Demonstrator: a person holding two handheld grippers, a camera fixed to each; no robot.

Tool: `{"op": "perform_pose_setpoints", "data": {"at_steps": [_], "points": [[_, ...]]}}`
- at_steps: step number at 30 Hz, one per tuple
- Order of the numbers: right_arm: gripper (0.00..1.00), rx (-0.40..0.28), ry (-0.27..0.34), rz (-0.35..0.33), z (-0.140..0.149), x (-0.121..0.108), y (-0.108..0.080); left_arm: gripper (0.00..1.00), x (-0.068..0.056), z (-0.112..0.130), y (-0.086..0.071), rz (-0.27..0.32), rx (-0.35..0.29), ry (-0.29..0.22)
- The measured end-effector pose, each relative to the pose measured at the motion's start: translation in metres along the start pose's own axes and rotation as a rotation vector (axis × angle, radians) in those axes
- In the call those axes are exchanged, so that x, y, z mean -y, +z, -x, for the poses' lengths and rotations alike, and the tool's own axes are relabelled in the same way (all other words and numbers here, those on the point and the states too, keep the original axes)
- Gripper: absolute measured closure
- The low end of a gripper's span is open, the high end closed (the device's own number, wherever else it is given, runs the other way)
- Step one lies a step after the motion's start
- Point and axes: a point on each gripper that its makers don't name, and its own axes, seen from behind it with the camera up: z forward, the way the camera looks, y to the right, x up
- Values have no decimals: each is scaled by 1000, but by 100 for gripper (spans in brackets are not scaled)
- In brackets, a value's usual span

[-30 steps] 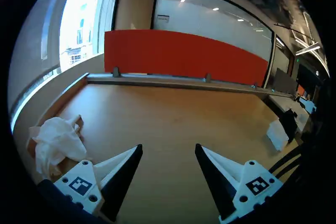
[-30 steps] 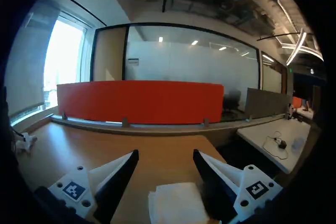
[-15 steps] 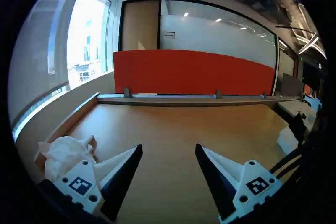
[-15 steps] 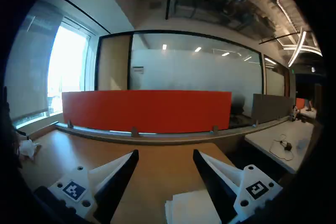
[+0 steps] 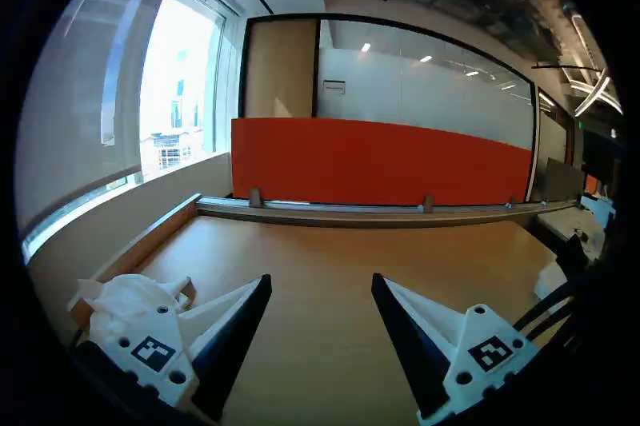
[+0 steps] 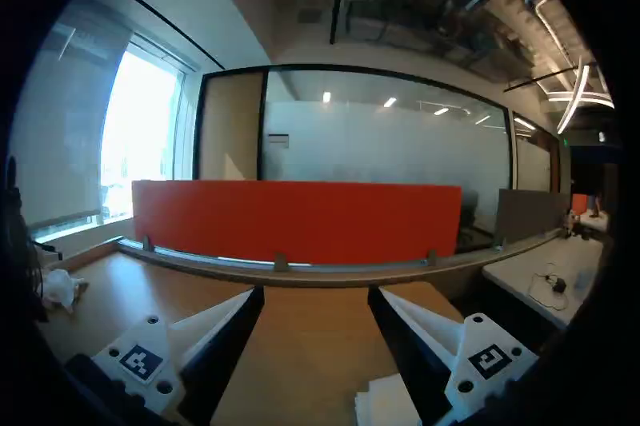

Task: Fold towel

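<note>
Both views low over the wooden desk (image 5: 336,266), facing the orange divider (image 5: 376,162), left gripper view nearer the window (image 5: 172,118)

No legible text, numbers or brands anywhere. Left tool (image 5: 321,277) has a black-and-white square marker (image 5: 153,352) on each finger: pattern only, no characters. Same on the right tool (image 6: 316,290), one per finger. Small pale sign (image 5: 334,86) on the glass wall (image 5: 432,98) above the red divider (image 5: 376,162); print too small to read in either view.
</note>
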Motion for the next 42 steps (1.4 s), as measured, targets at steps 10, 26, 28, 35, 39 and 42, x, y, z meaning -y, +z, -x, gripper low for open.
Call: {"op": "perform_pose_setpoints", "data": {"at_steps": [10,26,28,35,39,42], "points": [[0,-1,17,-25,0,40,6,7,3,-6,1,4,-27,-2],[0,-10,22,-37,0,69,4,7,8,3,13,4,-81,11],[0,-10,22,-37,3,70,2,7,8,9,15,5,-85,17],[0,3,34,-23,19,67,-6,7,7,37,25,10,-95,52],[0,15,50,-12,28,62,-11,7,12,50,27,-6,-110,58],[0,15,62,3,31,56,-12,7,14,58,29,-9,-127,55]]}}
